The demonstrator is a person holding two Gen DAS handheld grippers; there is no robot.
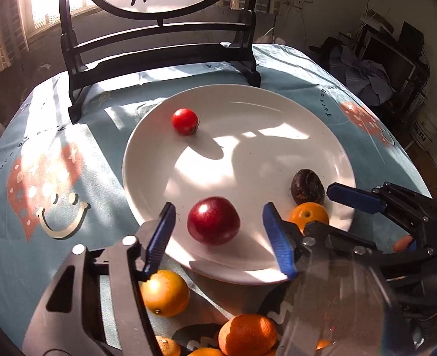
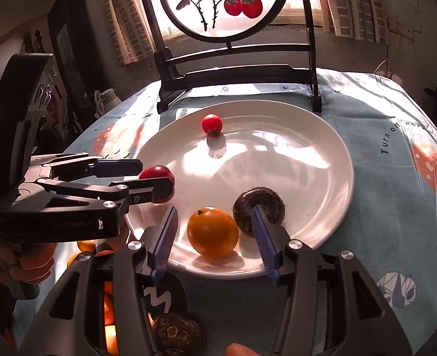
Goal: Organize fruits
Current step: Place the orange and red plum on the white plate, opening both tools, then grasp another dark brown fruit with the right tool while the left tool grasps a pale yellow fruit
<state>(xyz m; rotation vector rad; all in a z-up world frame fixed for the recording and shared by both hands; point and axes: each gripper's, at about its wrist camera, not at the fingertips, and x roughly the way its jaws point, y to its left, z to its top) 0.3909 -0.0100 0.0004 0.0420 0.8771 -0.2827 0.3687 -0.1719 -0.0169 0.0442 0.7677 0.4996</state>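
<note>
A: Report the fruit on the white plate (image 2: 322, 148).

B: Four items. A small red tomato (image 2: 212, 124) lies at the far side. A dark red plum (image 1: 213, 220) lies at the near-left edge. An orange (image 2: 213, 231) lies at the near edge, and touching it on the right is a dark brown, rough-skinned round fruit (image 2: 259, 208); its kind cannot be determined.

A: Left gripper (image 1: 218, 234) condition?

B: Jaws apart. The blue ribbed fingers (image 1: 159, 238) stand on either side of the plum with a gap on both sides; no contact is visible in the left wrist view. In the right wrist view the near finger overlaps the plum, so contact cannot be confirmed there.

A: Right gripper (image 2: 215, 244) condition?

B: Jaws apart. The orange sits between the fingers with clearance on the left. The right finger (image 2: 264, 237) crosses in front of the brown fruit; whether it touches cannot be determined.

A: Fruit off the plate?

B: Another orange (image 1: 165, 293) lies on the tablecloth just beside the near rim. Further oranges (image 1: 248, 334) lie closer to the camera, one of them partly behind a clear glass object (image 1: 337, 305). A second brown fruit (image 2: 178, 333) lies below the right gripper.

A: Surroundings?

B: A pale blue printed tablecloth (image 1: 70, 178) covers the table. Behind the plate stands a dark wooden stand (image 2: 236, 74) holding a round panel (image 2: 224, 3) painted with red fruit.
</note>
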